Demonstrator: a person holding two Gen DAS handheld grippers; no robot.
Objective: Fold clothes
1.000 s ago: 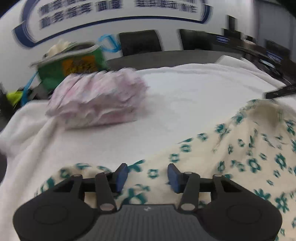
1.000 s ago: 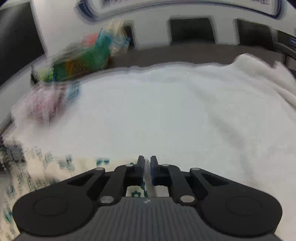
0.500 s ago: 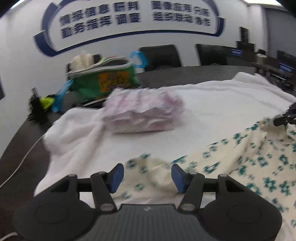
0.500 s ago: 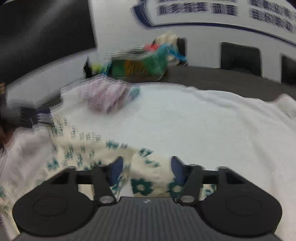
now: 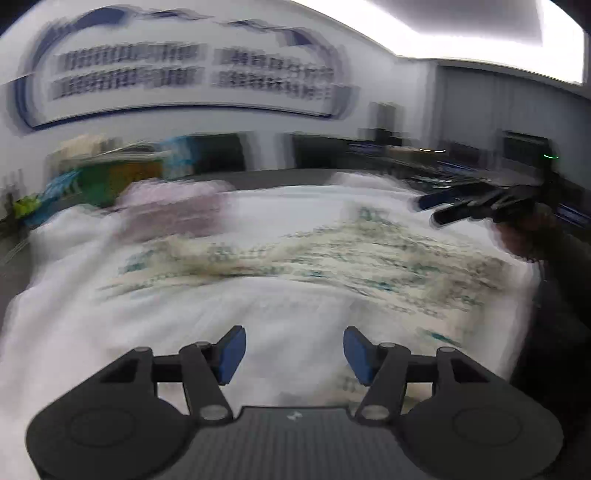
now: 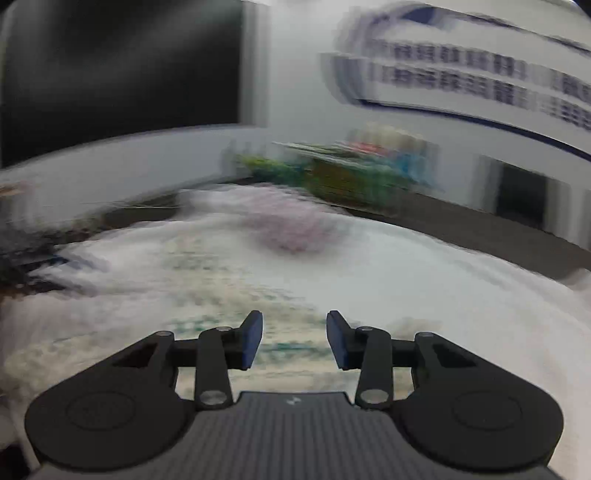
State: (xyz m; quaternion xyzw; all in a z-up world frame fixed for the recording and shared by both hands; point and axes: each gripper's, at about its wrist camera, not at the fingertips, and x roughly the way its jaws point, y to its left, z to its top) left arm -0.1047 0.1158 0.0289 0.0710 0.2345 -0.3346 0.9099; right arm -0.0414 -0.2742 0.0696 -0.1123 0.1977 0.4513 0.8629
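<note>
Cream teal-flowered cotton garment (image 5: 295,258) looks limp and light; pinch an outer hem; left gripper (image 5: 293,354) and right gripper (image 6: 294,339) both spread, empty.

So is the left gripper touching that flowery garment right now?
Apart. The left wrist view shows the left gripper open over white cloth, nothing between its fingers; the flowery garment lies beyond.

Both of your wrist views are heavily smeared by motion blur: the wall lettering (image 5: 192,74), the green bag (image 6: 347,177) and the floral garment (image 5: 314,258) all streak sideways, while each tool's own black body stays sharp in the foreground. The room is evenly and brightly lit, with a ceiling light (image 5: 461,18) blown out to white glare at the top of the left view. Fisheye distortion bends walls and the worktop's white cloth (image 6: 443,280) toward the dark rounded corners.
</note>
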